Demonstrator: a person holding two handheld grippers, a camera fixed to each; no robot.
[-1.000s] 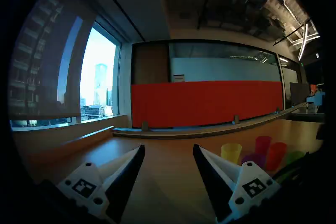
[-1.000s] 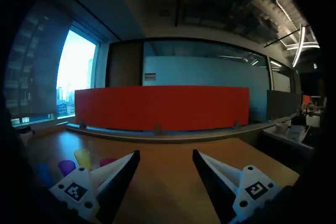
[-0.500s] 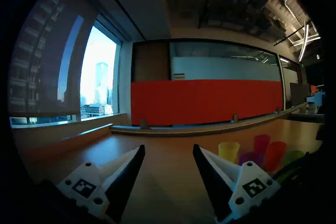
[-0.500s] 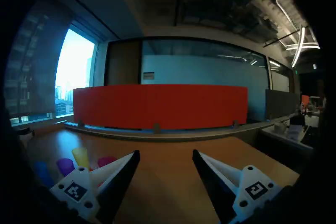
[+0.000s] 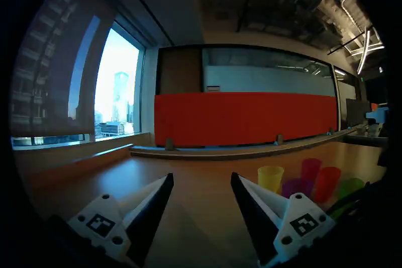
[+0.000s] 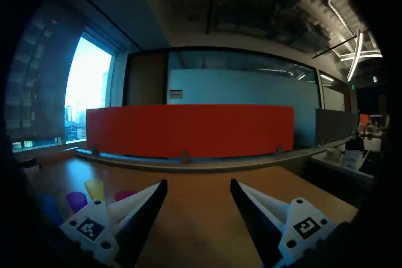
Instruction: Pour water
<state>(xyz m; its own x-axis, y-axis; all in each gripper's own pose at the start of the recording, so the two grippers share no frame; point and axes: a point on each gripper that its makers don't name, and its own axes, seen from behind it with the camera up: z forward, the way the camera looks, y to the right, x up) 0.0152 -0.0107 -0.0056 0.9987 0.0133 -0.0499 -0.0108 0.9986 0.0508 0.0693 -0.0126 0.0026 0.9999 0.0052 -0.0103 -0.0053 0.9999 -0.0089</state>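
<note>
In the left gripper view my left gripper [image 5: 201, 180] is open above the wooden table [image 5: 201, 212], nothing between its fingers. To its right stand plastic cups: a yellow cup [image 5: 270, 177], a pink cup [image 5: 310, 168], a purple cup [image 5: 296, 186], an orange-red cup [image 5: 326, 183] and a green cup [image 5: 352, 185]. In the right gripper view my right gripper [image 6: 198, 187] is open over the table [image 6: 201, 217]. At its left are the yellow cup [image 6: 95, 188], the purple cup [image 6: 77, 200], a blue cup [image 6: 50, 206] and the pink cup [image 6: 124, 195], partly behind the left finger.
A red divider panel [image 5: 246, 118] runs along the table's far edge. A large window [image 5: 115, 97] is on the left. Another desk with items [image 6: 346, 160] stands at the right. Open tabletop lies ahead of both grippers.
Both views have shifted slightly; the cups sit a little lower and more to the left in the left gripper view. Both grippers stay open.
</note>
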